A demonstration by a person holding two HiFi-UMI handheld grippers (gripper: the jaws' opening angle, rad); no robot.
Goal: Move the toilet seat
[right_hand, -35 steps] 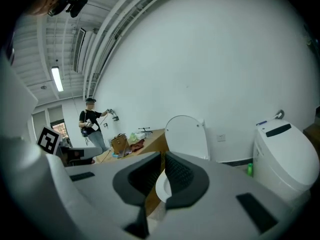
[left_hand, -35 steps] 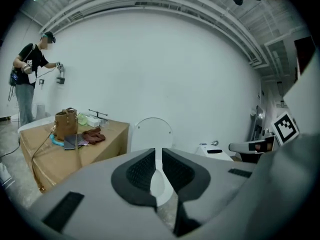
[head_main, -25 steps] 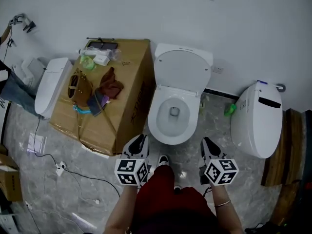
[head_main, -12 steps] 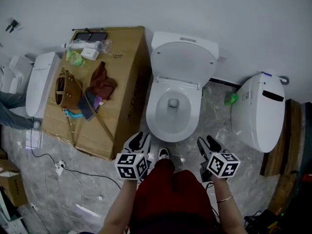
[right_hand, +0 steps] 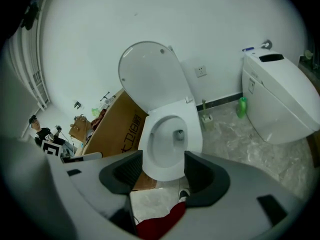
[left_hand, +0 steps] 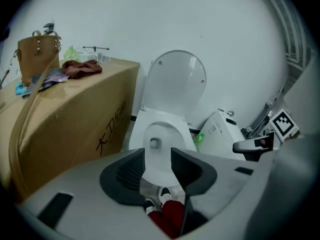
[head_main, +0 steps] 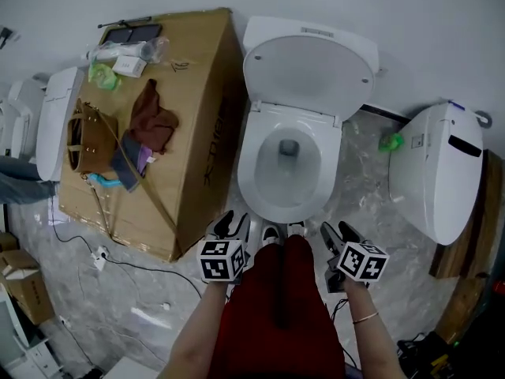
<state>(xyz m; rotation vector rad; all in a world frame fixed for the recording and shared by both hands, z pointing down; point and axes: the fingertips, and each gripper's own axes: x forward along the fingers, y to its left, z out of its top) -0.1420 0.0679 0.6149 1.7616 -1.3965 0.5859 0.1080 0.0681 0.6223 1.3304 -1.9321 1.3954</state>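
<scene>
Lower and closer than a second ago
Toilet seat [head_main: 251, 172] lies flat, lid [head_main: 308, 61] up at 12 o'clock; left gripper [head_main: 233, 226] at its 7, right gripper [head_main: 339, 231] at 5, jaws just spreading (nothing between them).

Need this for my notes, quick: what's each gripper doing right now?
Left gripper: open, jaws have just been opening, nothing between them.
Right gripper: open wider, jaws have just been opening, nothing between them.

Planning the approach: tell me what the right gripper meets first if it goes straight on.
Probably the toilet bowl, at its front rim; depth is unclear. The right gripper is empty; its jaws have just been opening.
</scene>
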